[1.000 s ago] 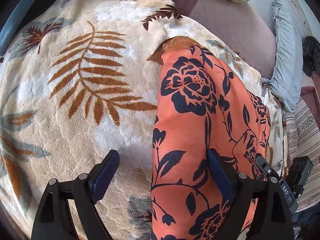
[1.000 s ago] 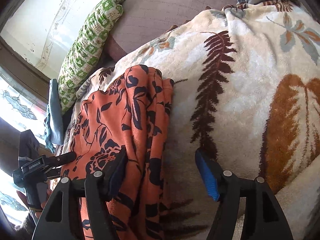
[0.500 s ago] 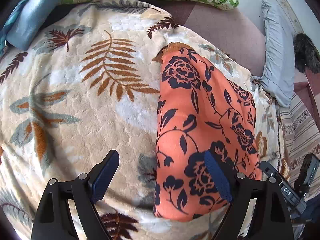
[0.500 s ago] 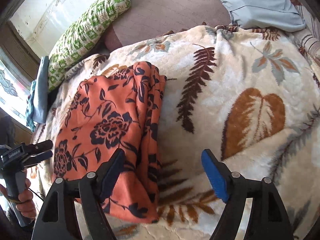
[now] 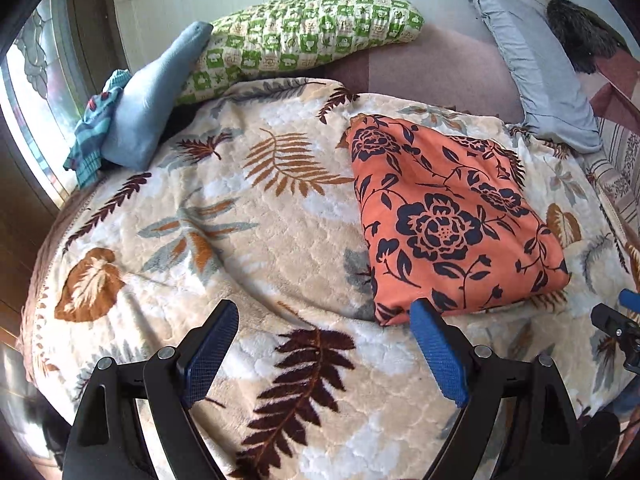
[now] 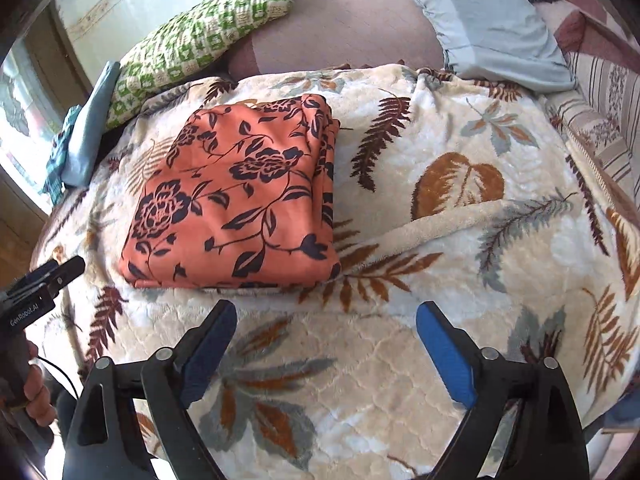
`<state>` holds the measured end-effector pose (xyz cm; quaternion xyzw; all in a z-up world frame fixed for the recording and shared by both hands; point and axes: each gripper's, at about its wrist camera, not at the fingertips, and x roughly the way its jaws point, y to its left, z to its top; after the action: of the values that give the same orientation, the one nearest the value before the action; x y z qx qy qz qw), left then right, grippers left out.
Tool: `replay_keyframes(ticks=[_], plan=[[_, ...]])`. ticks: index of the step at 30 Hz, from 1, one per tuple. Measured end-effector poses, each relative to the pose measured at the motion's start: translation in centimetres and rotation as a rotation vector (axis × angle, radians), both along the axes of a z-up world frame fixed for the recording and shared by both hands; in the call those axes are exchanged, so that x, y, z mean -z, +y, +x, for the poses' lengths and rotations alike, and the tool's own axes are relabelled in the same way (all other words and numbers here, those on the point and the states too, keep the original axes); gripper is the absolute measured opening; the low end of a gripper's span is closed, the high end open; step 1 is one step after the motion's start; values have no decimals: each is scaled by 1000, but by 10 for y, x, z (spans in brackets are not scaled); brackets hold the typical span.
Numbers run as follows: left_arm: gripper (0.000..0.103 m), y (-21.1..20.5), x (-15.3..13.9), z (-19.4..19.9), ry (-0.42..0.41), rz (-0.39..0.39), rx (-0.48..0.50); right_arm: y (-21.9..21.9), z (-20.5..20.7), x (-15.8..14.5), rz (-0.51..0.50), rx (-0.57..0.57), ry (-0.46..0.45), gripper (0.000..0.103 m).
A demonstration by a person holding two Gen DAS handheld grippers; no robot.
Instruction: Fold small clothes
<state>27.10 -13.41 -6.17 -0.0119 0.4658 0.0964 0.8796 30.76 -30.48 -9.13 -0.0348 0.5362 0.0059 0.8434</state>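
Observation:
An orange garment with dark blue flowers (image 5: 448, 220) lies folded into a flat rectangle on a cream leaf-print blanket (image 5: 256, 248). It also shows in the right wrist view (image 6: 236, 208), left of centre. My left gripper (image 5: 324, 344) is open and empty, hovering in front of the garment's near left corner. My right gripper (image 6: 326, 344) is open and empty, in front of the garment's near right corner. Neither gripper touches the cloth.
A green checked pillow (image 5: 304, 36) and folded blue cloths (image 5: 148, 100) lie at the back left by a window. A pale blue pillow (image 5: 536, 72) lies at the back right. A striped cover (image 6: 608, 120) borders the blanket on the right. A raised blanket fold (image 6: 440, 220) runs beside the garment.
Both grippers have pulled back and up from the garment, which they had straddled a second ago. The garment now lies flat and free in front of them.

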Motion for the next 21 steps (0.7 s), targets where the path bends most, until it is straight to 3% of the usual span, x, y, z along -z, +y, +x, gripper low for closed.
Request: replay_keyframes(ticks=[4, 12, 21], plan=[[88, -10, 3, -25, -5, 65, 5, 22, -21, -17, -119, -77, -78, 102], [88, -13, 9, -34, 50, 49, -15, 20, -32, -31, -110, -76, -125, 102], [87, -19, 1, -40, 0, 0, 50, 12, -38, -30, -105, -48, -140, 102]])
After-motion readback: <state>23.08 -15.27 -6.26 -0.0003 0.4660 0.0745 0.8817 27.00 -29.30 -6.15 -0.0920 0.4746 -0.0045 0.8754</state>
